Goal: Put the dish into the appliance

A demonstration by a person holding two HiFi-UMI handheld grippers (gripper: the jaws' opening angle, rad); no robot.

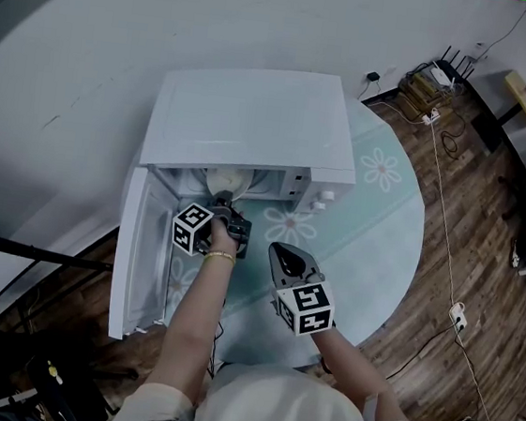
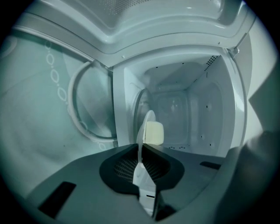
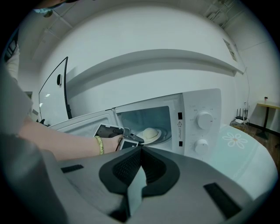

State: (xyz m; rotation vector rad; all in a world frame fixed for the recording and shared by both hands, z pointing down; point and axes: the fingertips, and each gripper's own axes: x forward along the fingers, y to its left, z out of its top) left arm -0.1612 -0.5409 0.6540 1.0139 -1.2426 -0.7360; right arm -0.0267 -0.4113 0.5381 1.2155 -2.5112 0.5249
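One dish (image 2: 145, 124) — between left tongs (image 2: 141, 150)

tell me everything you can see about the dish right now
The dish is a thin, pale, round plate, smooth like ceramic or plastic, with a cream domed lump on its middle. The left gripper pinches its near rim between its fingers, so it shows edge-on in that gripper's view. It is in the mouth of the open white microwave. Whether it touches the cavity floor cannot be told.
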